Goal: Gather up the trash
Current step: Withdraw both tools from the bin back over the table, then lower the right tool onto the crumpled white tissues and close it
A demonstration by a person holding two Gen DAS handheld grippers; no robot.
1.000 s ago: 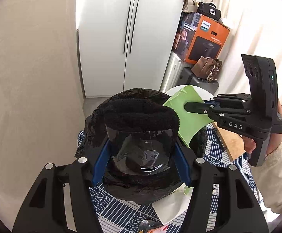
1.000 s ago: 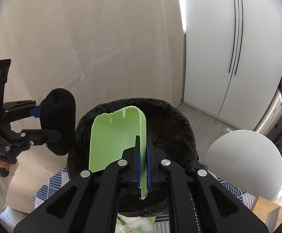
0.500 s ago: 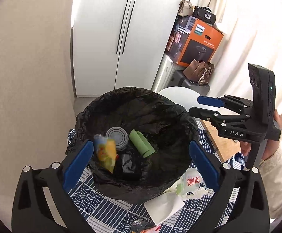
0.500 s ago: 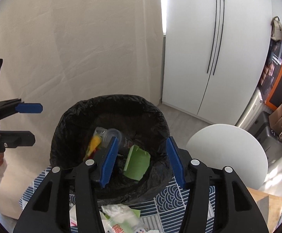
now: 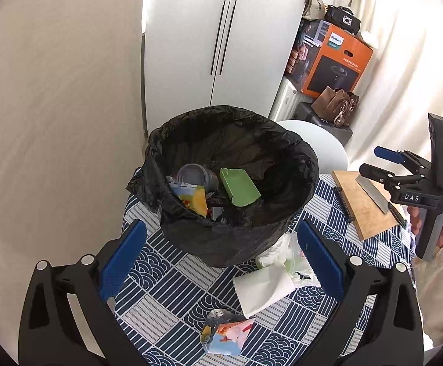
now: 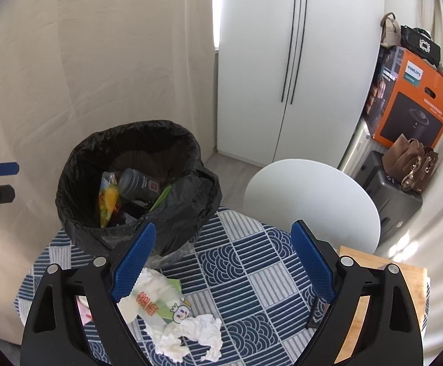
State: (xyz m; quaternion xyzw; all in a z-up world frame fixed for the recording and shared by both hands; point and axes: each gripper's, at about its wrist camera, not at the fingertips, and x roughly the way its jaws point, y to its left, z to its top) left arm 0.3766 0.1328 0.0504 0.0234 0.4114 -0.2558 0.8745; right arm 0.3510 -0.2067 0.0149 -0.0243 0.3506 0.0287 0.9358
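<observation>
A bin lined with a black bag (image 5: 191, 116) stands on the blue patterned tablecloth (image 5: 166, 292). Inside lie a green plastic piece (image 5: 239, 187), a grey can (image 5: 197, 175) and a yellow wrapper (image 5: 192, 198). My left gripper (image 5: 218, 228) hangs open in front of the bin with nothing between its fingers. My right gripper (image 6: 224, 228) is to the right of the bin (image 6: 78, 152), its jaws opening and empty. Below it lie a white printed wrapper (image 6: 157, 300) and a crumpled tissue (image 6: 191, 332). A colourful wrapper (image 5: 226, 332) and white paper (image 5: 264, 289) lie near the left gripper.
A wooden cutting board (image 5: 361, 210) with a knife (image 5: 374, 195) lies on the table's right side. Beyond the table stand a white round seat (image 6: 310, 201), a white wardrobe (image 6: 282, 61) and an orange box (image 6: 413, 103). A beige wall is to the left.
The left gripper let go of the black fuzzy thing and the right let go of the green plastic piece; both now lie in the bin. Both grippers opened and drew back from it.
</observation>
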